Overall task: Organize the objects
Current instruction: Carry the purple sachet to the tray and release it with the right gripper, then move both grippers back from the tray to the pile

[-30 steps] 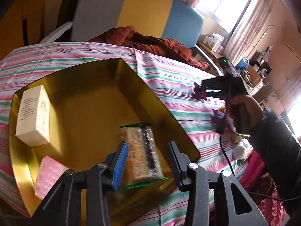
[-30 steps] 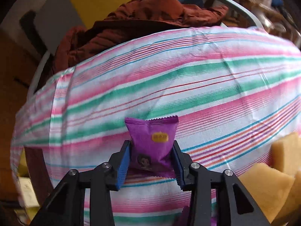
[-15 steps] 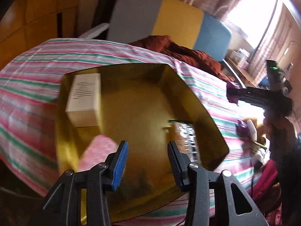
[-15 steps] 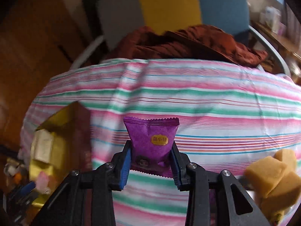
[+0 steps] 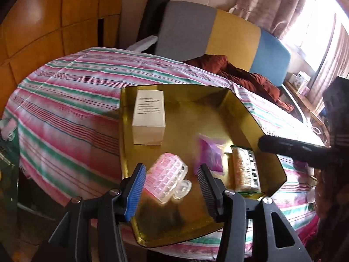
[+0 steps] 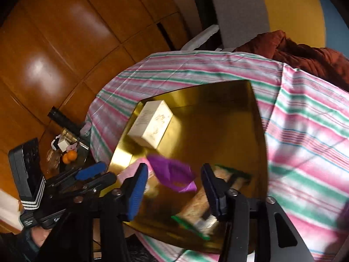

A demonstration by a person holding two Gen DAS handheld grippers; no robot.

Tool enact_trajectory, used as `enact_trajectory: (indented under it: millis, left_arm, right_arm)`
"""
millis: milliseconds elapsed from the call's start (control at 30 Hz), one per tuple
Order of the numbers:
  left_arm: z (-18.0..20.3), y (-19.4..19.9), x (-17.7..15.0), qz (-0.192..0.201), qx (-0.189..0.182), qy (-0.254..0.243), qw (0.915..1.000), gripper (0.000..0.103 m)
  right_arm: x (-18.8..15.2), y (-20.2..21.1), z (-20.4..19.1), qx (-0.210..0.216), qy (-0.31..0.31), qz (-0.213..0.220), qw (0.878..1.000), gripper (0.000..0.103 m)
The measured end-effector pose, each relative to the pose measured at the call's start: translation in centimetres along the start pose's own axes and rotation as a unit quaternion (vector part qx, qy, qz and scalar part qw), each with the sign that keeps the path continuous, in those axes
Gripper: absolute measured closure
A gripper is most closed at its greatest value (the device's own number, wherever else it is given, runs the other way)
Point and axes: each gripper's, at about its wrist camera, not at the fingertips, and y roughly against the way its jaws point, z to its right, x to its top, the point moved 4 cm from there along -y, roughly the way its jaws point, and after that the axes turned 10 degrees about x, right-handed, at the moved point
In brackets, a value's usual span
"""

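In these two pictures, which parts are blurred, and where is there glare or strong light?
Left wrist view: the purple packet is smeared by motion, while the white box is fairly sharp; the window at the upper right is blown out. Right wrist view: the purple packet and the snack bar are blurred; glare spots shine on the wooden wall panels, and the gold tray reflects light.

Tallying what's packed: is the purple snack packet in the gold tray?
In, or dropping in: the purple snack packet shows blurred over the gold tray floor, free of the right gripper.
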Motion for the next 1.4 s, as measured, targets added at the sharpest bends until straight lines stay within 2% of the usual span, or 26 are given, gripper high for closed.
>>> enact_trajectory:
  millis: [100,200,333,500,700,900,1400]
  left_arm:
    - [-0.1,0.1,-0.3,0.001,0.008,0.001,1.0,0.05]
    - [0.0,0.4,-0.3,0.009,0.022,-0.001,0.9997,0.05]
    - [0.1,0.8,-0.3,0.014,0.038,-0.002,0.9992,0.05]
    - [0.7,1.4,-0.6,0.02,0.042,-0.005,0.9989,0.045]
    - [2.0,2.6,-0.9,0.043,0.05,-0.023,0.9976,0.045]
    - [3.6,3.9,-1.0,0.075,0.055,-0.051,0.9944,0.045]
    - [6.3,3.6,-2.3,0.063,0.025,-0.086,0.994,0.044]
  right_arm:
    - [-0.9,0.0,-0.7,-0.005,0.001,-0.002,1.0,0.049]
    - [-1.5,0.1,-1.0,-0.025,0.009,-0.001,1.0,0.044]
    - [-2.6,0.7,-1.4,-0.05,0.015,0.006,0.999,0.032]
    - [-3.7,1.0,-2.4,-0.101,0.05,0.018,0.993,0.021]
    - [-4.2,1.4,-3.3,-0.164,0.083,0.047,0.982,0.011]
    - [-4.5,2.6,-3.5,-0.208,0.098,0.076,0.97,0.008]
    - [-5.5,5.3,-2.1,-0.243,0.084,0.106,0.961,0.0]
